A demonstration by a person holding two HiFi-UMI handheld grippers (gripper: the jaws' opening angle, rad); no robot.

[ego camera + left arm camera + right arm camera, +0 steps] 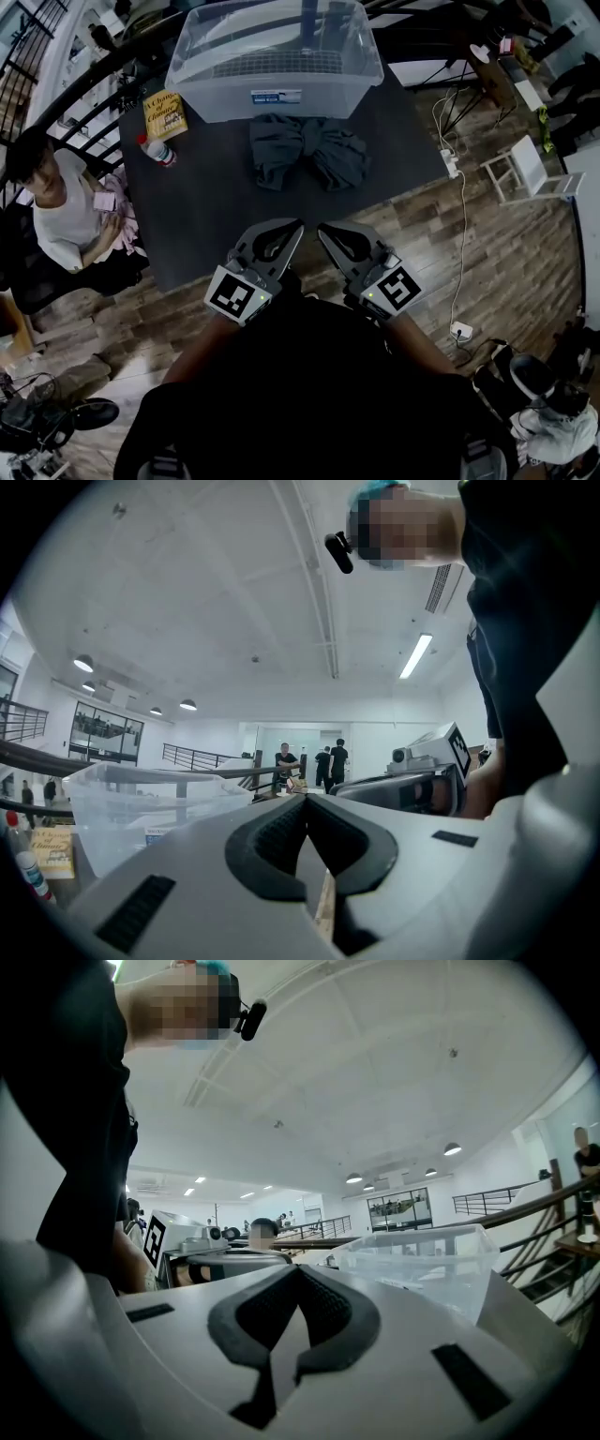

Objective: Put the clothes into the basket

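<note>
A heap of dark grey clothes (307, 150) lies on the dark table (216, 216), just in front of a clear plastic basket (272, 56) at the far edge. My left gripper (298, 225) and right gripper (322, 228) hover side by side over the table's near edge, short of the clothes. Both point level toward the basket and are shut with nothing between the jaws. The left gripper view has its closed gripper tips (305, 799) with the basket (122, 808) beyond. The right gripper view has its closed gripper tips (298, 1271) and the basket (422, 1260). The clothes are hidden in both gripper views.
A yellow book (165, 114) and a small bottle (157, 150) lie on the table's left part. A person (56, 206) sits close to the table's left side. To the right on the wooden floor are a power strip (450, 164) with cables and a white stool (525, 169).
</note>
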